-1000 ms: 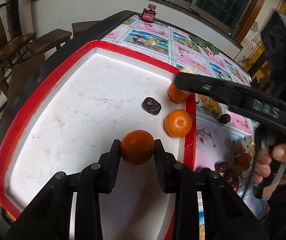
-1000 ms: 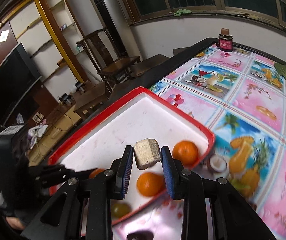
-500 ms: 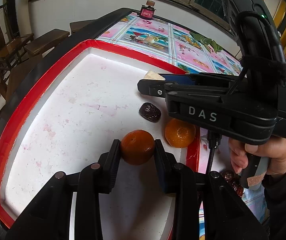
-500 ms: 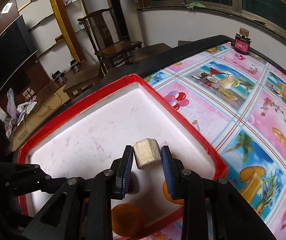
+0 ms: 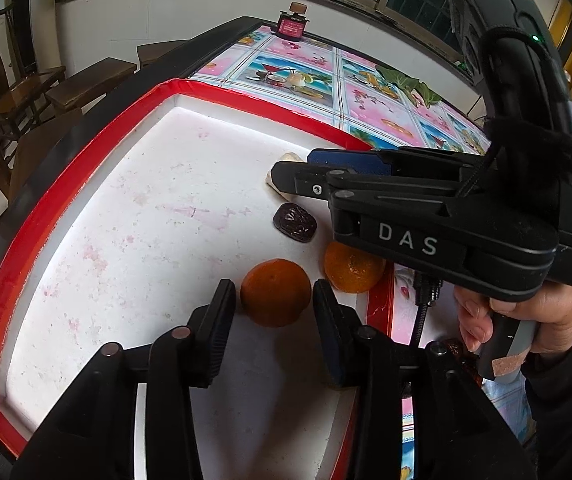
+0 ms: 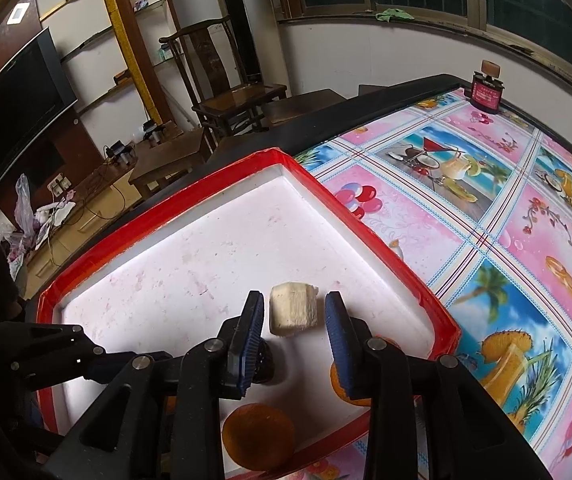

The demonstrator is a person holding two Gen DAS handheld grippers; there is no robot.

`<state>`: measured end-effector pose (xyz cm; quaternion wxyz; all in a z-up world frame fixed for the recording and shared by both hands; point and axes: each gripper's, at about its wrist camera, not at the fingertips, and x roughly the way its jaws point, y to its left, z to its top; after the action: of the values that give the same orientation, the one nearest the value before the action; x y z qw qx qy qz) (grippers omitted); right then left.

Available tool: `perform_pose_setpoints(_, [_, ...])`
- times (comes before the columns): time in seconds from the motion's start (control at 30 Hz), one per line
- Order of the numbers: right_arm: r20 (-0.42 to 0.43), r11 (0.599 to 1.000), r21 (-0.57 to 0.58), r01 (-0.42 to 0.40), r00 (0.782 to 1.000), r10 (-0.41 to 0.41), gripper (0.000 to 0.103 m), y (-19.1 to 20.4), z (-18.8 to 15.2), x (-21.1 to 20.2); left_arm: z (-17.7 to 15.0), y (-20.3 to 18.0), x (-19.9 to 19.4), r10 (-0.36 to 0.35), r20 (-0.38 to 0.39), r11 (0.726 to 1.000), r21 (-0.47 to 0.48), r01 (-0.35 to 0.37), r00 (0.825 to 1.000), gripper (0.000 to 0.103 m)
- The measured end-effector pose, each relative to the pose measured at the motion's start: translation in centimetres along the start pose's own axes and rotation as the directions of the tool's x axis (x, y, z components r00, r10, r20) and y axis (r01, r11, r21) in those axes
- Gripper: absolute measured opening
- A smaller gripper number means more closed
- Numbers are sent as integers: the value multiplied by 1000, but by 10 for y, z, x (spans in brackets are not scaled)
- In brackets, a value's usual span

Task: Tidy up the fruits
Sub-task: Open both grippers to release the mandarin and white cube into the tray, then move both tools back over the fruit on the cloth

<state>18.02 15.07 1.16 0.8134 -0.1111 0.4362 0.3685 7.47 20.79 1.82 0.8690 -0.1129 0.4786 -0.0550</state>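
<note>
You had both grippers over the red-rimmed tray point(image 5: 66, 184). Your left gripper point(image 5: 274, 300) stood spread around a tangerine point(image 5: 276, 292) resting on the tray floor, gripping nothing. Your right gripper point(image 6: 293, 320) likewise gaped around the pale chunk point(image 6: 293, 312). A date point(image 5: 294, 223) and second tangerine point(image 5: 351, 272) lay in the near-right corner; more fruit seemed left on the table point(image 6: 485, 216).
</note>
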Motion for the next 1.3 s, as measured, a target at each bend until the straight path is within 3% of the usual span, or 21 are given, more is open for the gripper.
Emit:
perform_pose_setpoints(0.13, [16,1000,11,-6,1000,6,34,0,-2,-8,-1,1,-3,-6,6,1000,-12,6,1000,53])
perform_pose_setpoints(0.3, [64,999,46,-17,998,14,45,-5,-11,-33,-4,0,-9,-15,25,1000,-16,15,1000,60])
perform_pose_setpoints(0.47, [146,994,100,-52,989,37,70,-10,-33,-75,-9,-6,-15,31,33,999,15,-32,999,65])
perform_pose_setpoints(0.53, [174,991,120,-60,984,39,76,-10,-43,-91,-12,-8,-19,43,45,999,21,-44,998,73])
perform_pose_setpoints(0.67, [204,987,143,-78,978,48,84,-6,-65,-117,-15,-12,-24,75,60,996,35,-78,995,74])
perform_pose_setpoints(0.87, [198,979,195,-57,980,17,88,1,-98,-139,-21,-20,-29,103,64,992,65,-107,993,74])
perform_pose_setpoints(1.3, [149,962,272,34,986,-77,91,4,-171,-179,-44,-42,-55,61,69,991,112,-68,996,79])
